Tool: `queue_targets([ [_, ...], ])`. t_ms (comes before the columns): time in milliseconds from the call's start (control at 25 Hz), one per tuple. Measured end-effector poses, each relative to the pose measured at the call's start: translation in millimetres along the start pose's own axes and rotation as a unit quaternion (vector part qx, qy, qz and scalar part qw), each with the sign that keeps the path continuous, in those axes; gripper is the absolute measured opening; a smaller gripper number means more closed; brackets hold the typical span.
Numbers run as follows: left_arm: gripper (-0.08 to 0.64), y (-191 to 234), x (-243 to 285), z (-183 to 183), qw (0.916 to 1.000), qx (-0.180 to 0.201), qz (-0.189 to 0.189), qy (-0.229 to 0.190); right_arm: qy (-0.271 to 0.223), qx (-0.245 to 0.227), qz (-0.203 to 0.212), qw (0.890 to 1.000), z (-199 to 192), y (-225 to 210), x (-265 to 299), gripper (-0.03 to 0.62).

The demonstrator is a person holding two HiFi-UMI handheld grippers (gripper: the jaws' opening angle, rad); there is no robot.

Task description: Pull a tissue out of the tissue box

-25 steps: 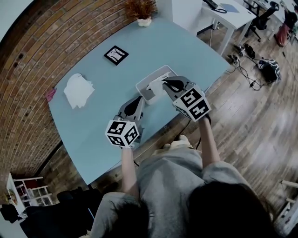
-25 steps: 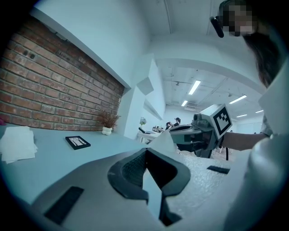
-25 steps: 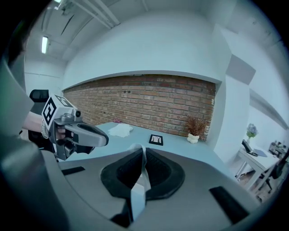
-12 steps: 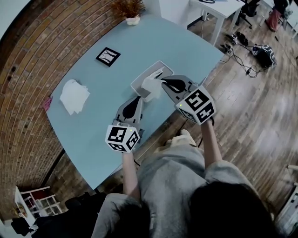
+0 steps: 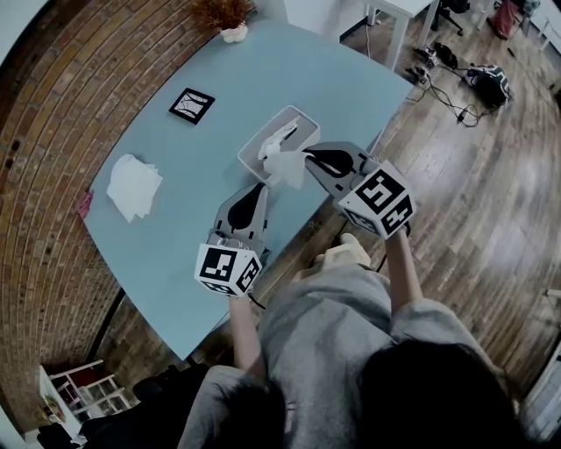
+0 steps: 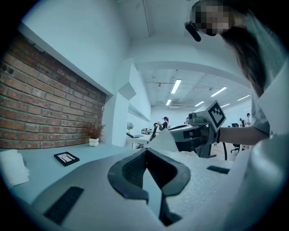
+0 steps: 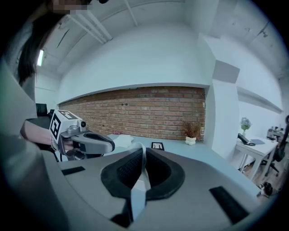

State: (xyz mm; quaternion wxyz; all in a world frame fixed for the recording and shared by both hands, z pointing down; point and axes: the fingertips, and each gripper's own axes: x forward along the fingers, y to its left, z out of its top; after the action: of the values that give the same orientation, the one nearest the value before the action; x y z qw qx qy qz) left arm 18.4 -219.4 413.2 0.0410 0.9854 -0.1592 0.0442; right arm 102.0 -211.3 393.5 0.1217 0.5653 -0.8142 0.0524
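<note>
The white tissue box lies on the light blue table, and a tissue tip sticks up from its slot. My right gripper is shut on a white tissue, which hangs just in front of the box's near end. In the right gripper view the tissue runs as a strip between the closed jaws. My left gripper hovers beside it to the left, shut with nothing in it. The left gripper view shows the pulled tissue as a white peak ahead.
A pile of loose tissues lies at the table's left. A black framed picture and a small potted plant sit farther back. The table's near edge runs just under both grippers. Cables and bags lie on the wooden floor.
Both grippers have lifted a little and drawn back toward the table's near edge. The tissue in the right gripper has come farther out of the box.
</note>
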Motion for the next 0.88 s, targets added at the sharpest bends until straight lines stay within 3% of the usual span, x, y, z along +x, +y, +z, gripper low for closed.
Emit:
queue_targets([
  [880,0.003,-22,-2,-12,0.9997,-0.004,-0.023,0.009,0.0,-0.002,0.003,1.0,-15,17,-21,0.002],
])
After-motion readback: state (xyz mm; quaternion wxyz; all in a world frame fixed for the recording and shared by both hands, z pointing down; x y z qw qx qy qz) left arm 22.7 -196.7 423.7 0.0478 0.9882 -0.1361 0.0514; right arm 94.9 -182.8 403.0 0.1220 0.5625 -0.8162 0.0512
